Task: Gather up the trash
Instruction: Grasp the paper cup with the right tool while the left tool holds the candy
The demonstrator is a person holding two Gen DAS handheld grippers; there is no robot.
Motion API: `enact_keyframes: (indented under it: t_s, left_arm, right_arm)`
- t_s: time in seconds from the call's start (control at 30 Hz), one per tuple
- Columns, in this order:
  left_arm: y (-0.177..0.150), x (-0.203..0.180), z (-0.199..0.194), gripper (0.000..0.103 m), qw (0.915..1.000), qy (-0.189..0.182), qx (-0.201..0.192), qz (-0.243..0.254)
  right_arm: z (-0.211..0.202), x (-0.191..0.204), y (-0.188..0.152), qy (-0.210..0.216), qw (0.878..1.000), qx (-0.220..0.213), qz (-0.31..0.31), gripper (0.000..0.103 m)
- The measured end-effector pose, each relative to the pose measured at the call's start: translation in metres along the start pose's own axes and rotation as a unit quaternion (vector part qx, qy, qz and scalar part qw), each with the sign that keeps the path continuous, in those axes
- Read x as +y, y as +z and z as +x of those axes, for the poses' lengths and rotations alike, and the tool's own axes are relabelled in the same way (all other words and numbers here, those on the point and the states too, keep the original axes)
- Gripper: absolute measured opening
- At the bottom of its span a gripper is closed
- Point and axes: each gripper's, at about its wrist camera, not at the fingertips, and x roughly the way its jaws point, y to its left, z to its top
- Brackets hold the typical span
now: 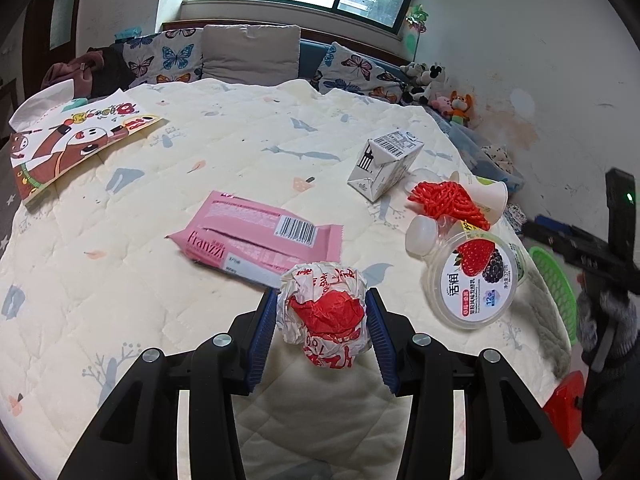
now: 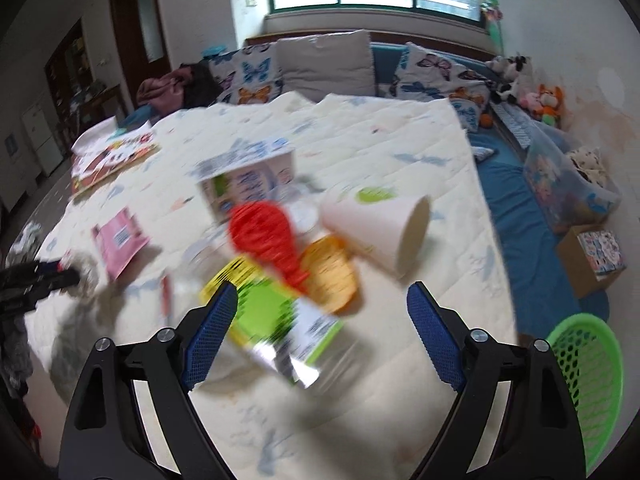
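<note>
We're pinching the crumpled wrapper (image 1: 323, 312) w/ the left gripper (image 1: 323, 320), pads snug on both sides so it's lifting clean. Right gripper (image 2: 322, 344) is gaping wide, empty, above the blurred jar (image 2: 280, 320) mid-frame; green basket (image 2: 588, 376) is waiting lower right.

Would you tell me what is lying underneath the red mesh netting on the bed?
The red mesh netting drapes over a white paper cup lying on its side and touches a small white cap. Whatever else it covers is hidden.
</note>
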Motion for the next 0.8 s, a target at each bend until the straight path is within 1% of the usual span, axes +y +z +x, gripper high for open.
enact_keyframes:
  t_s: [0.17, 0.27, 0.4, 0.43, 0.5, 0.53, 0.63, 0.7, 0.8]
  left_arm:
    - [0.006, -0.004, 0.003, 0.044, 1.0, -0.004, 0.001, -0.003]
    - [0.008, -0.005, 0.005, 0.044, 1.0, -0.005, 0.003, -0.005]
    - [0.011, -0.006, 0.009, 0.044, 0.9999, -0.001, 0.007, -0.007]
    - [0.012, -0.006, 0.011, 0.044, 0.9999, -0.001, 0.009, -0.008]
    - [0.014, -0.006, 0.013, 0.044, 0.9999, -0.002, 0.012, -0.011]
    - [0.015, -0.006, 0.014, 0.044, 0.9998, -0.003, 0.014, -0.013]
    - [0.019, -0.008, 0.019, 0.044, 0.9998, -0.001, 0.015, -0.016]
    - [0.021, -0.01, 0.022, 0.044, 0.9998, 0.0, 0.016, -0.016]
    - [0.023, -0.012, 0.027, 0.044, 0.9997, 0.003, 0.02, -0.014]
  right_arm:
    - [0.022, -0.026, 0.02, 0.006, 1.0, -0.002, 0.024, 0.084]
    - [0.042, -0.045, 0.031, 0.024, 0.999, 0.0, 0.046, 0.085]
    - [0.067, -0.064, 0.036, 0.034, 0.998, 0.012, 0.058, 0.088]
    - [0.074, -0.069, 0.037, 0.041, 0.997, 0.017, 0.062, 0.088]
    - [0.084, -0.077, 0.038, 0.059, 0.996, 0.024, 0.067, 0.096]
    - [0.089, -0.08, 0.038, 0.07, 0.995, 0.026, 0.07, 0.097]
    - [0.099, -0.087, 0.039, 0.094, 0.992, 0.024, 0.077, 0.098]
    - [0.107, -0.094, 0.039, 0.124, 0.988, 0.029, 0.088, 0.099]
    - [0.115, -0.099, 0.037, 0.156, 0.981, 0.038, 0.105, 0.098]
